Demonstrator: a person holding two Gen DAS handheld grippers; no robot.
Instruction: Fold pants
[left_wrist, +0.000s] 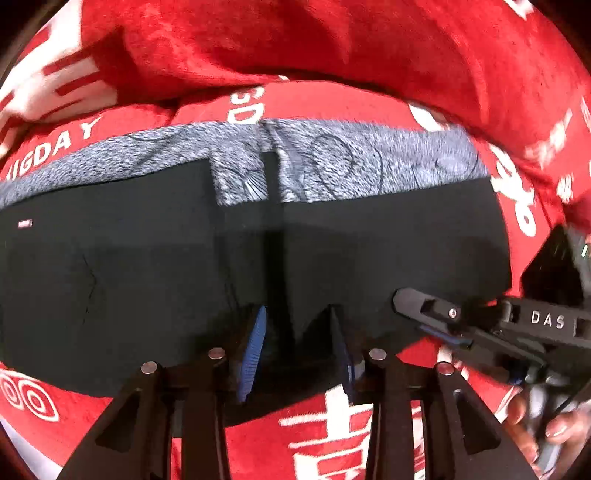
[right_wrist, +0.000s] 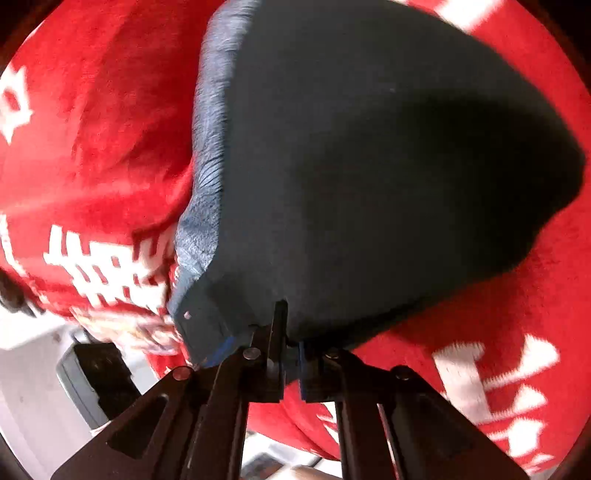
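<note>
Black pants (left_wrist: 147, 266) with a grey patterned waistband (left_wrist: 332, 162) lie folded on a red blanket (left_wrist: 332, 44). My left gripper (left_wrist: 299, 347) is open, its blue pads (left_wrist: 255, 350) over the near edge of the black cloth, nothing between them. My right gripper shows at the right of the left wrist view (left_wrist: 436, 317), at the pants' near right corner. In the right wrist view my right gripper (right_wrist: 291, 354) is shut on the edge of the pants (right_wrist: 369, 166), which rise from the jaws; the grey waistband (right_wrist: 210, 147) runs along their left side.
The red blanket with white lettering (right_wrist: 92, 266) covers the whole surface and is bunched up behind the pants (left_wrist: 184, 48). A hand (left_wrist: 546, 424) holds the right gripper. Beyond the blanket's edge are a pale floor and a dark object (right_wrist: 92, 376).
</note>
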